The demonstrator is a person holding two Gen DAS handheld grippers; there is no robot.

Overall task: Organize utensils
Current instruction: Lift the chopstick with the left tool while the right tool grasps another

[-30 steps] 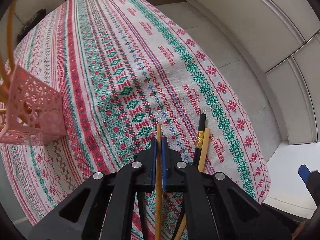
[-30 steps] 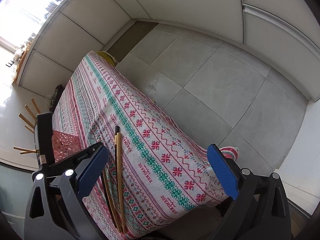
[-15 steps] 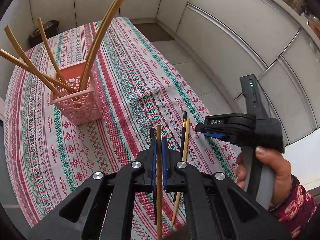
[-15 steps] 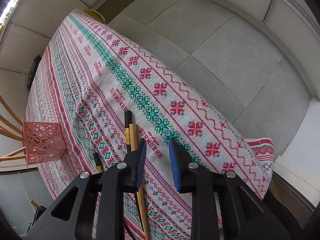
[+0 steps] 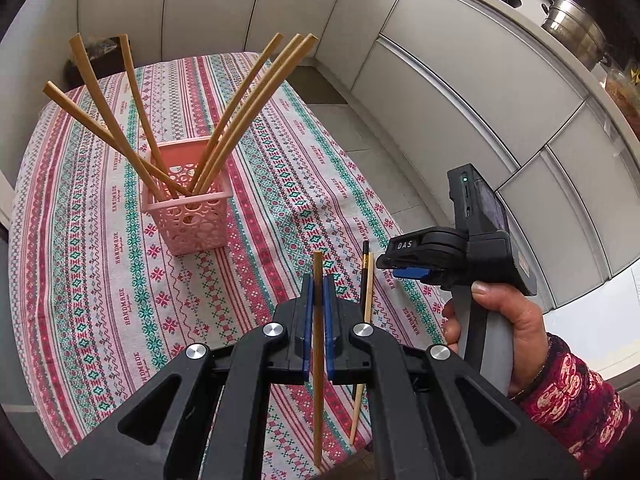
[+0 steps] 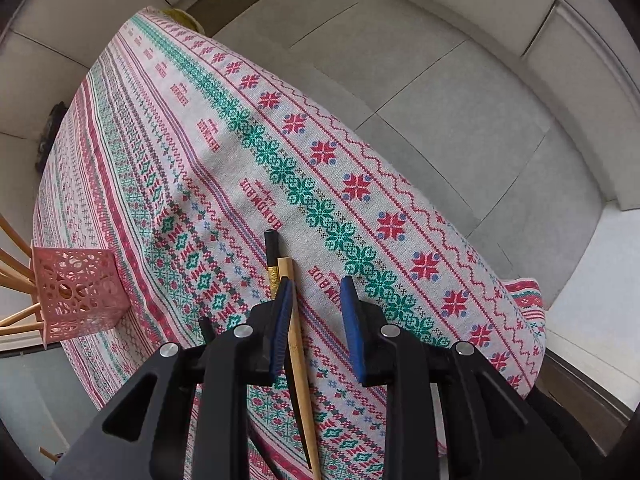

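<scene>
My left gripper [image 5: 317, 284] is shut on a wooden chopstick [image 5: 317, 344], held above the table in front of the pink perforated holder [image 5: 191, 216], which has several wooden chopsticks [image 5: 240, 104] leaning in it. A light wooden chopstick [image 6: 298, 344] and a black chopstick with a gold band [image 6: 271, 258] lie side by side on the tablecloth. My right gripper [image 6: 318, 300] is open just above them, the light chopstick beside its left pad. The right gripper also shows in the left wrist view [image 5: 404, 270], and the holder in the right wrist view [image 6: 76, 294].
A patterned red, green and white tablecloth [image 5: 100, 280] covers the table. The table's right edge [image 6: 472, 240] drops to a grey tiled floor [image 6: 480, 100]. White cabinets [image 5: 460, 100] stand beyond, with a steel pot [image 5: 572, 20] on top.
My left gripper has tilted up with its chopstick, bringing the holder to the middle of its view. My right gripper has narrowed and come down over the two chopsticks on the cloth.
</scene>
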